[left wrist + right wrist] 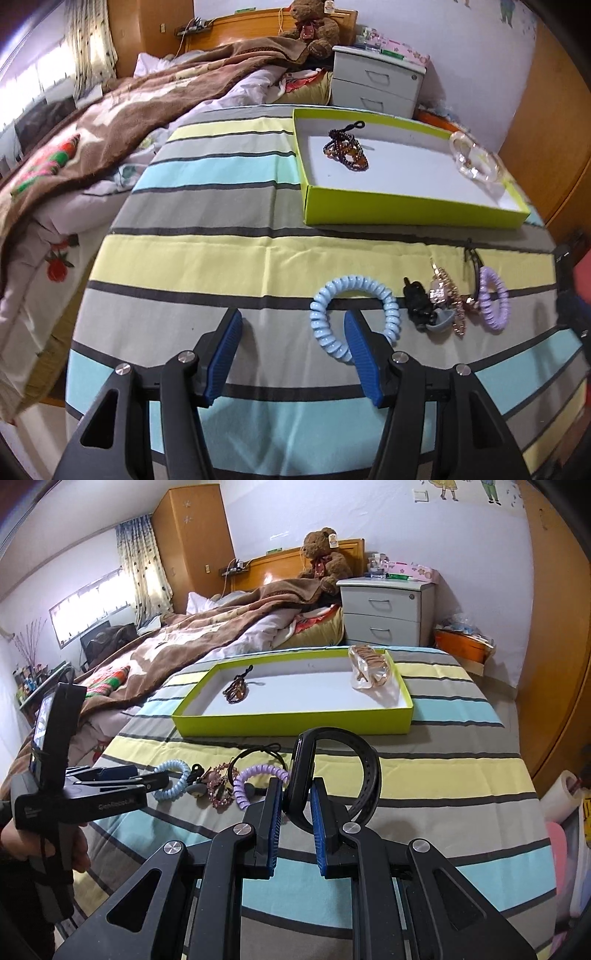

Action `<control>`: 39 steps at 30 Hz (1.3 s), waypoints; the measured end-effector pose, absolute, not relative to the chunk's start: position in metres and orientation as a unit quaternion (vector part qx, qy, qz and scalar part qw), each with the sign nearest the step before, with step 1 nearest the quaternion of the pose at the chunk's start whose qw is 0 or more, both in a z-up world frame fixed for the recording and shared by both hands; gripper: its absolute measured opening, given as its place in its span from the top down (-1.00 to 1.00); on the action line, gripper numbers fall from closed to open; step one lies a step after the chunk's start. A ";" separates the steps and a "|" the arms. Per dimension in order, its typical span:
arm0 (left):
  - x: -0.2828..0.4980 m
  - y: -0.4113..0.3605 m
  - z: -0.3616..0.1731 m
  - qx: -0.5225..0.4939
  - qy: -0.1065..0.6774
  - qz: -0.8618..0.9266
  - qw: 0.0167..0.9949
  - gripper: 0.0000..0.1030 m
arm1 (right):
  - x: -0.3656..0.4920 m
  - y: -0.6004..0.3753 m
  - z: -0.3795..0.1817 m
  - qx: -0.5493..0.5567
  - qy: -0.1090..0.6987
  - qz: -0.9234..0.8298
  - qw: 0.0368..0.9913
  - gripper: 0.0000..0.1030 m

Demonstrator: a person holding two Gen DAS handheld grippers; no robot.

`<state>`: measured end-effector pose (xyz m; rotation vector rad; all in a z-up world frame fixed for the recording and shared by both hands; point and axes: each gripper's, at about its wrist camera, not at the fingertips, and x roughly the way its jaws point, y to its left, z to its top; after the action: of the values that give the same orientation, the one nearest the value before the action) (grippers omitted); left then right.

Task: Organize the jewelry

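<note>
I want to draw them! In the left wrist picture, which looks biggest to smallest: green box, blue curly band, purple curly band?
1. green box
2. blue curly band
3. purple curly band

The bands lie about equally near, so that order seems fair.

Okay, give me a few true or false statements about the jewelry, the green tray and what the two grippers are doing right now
1. The right hand-held gripper is shut on a black wristband. True.
2. The green tray is empty. False: a dark beaded bracelet and a clear bag lie in it.
3. The left hand-held gripper is open, holding nothing. True.
4. The blue coil hair tie is inside the tray. False: it lies on the striped cloth.
5. The purple coil hair tie lies beside the blue one, touching it. False: other pieces lie between them.
</note>
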<state>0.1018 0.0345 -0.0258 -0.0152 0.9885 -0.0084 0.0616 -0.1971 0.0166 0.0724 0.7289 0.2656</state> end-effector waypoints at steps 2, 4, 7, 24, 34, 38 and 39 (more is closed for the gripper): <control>0.103 0.033 -0.026 -0.006 0.474 0.000 0.880 -0.15 | 0.061 -0.198 0.017 0.036 0.354 0.130 0.925 0.69; 0.102 0.033 -0.025 -0.003 0.472 0.003 0.881 0.02 | 0.061 -0.198 0.017 0.036 0.352 0.129 0.926 0.69; 0.101 0.030 -0.024 0.001 0.470 -0.004 0.883 0.29 | 0.059 -0.198 0.018 0.036 0.350 0.128 0.927 0.69; 0.096 0.028 -0.017 -0.019 0.461 -0.025 0.887 0.81 | 0.058 -0.201 0.019 0.037 0.346 0.124 0.929 0.69; 0.090 0.030 -0.004 -0.027 0.446 -0.030 0.894 0.81 | 0.056 -0.202 0.021 0.038 0.343 0.121 0.931 0.69; 0.088 0.029 0.002 -0.030 0.440 -0.033 0.897 0.81 | 0.053 -0.202 0.024 0.039 0.338 0.120 0.933 0.69; 0.087 0.029 0.004 -0.031 0.439 -0.035 0.897 0.81 | 0.052 -0.203 0.025 0.040 0.336 0.120 0.933 0.69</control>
<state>0.0871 0.0293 0.0036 -0.0651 0.9086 -0.0734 0.0523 -0.2026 0.0253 0.0809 0.6869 0.2462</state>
